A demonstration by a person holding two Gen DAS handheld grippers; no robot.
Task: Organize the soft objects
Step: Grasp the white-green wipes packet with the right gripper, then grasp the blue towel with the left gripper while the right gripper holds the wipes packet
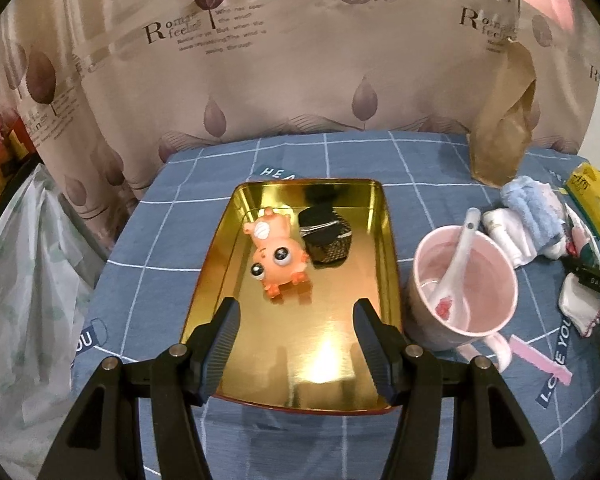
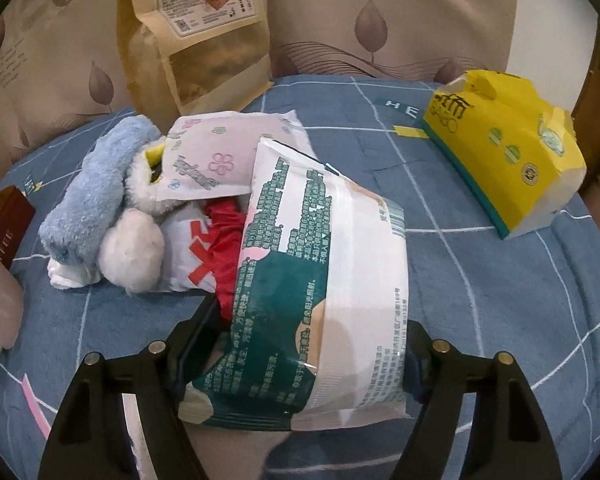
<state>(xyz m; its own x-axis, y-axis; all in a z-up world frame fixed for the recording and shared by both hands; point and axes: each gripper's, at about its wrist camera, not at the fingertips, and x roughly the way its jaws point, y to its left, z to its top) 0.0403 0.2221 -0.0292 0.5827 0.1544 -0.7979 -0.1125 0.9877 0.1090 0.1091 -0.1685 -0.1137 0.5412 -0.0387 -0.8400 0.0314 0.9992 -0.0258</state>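
Gripping: right gripper (image 2: 300, 360) has its jaws closed against both sides of the wet-wipe pack (image 2: 312, 296).
Left gripper (image 1: 296, 344): spread wide, holding nothing, over the near end of the gold tin tray (image 1: 388, 240).
Progress: orange squishy toy (image 1: 278, 254) and a dark woven pouch (image 1: 327, 240) lie in the tray; blue towel (image 2: 88, 200), tissue packets and yellow tissue pack (image 2: 508, 160) remain right of the tray.
Axis: the pack's length runs away from the gripper, far end tipped left toward the pile.

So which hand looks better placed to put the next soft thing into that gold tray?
Probably the right. The right gripper already has the green-and-white wipes pack between its fingers, beside the soft pile. The left gripper is open and empty over the gold tray, holding only an orange toy.
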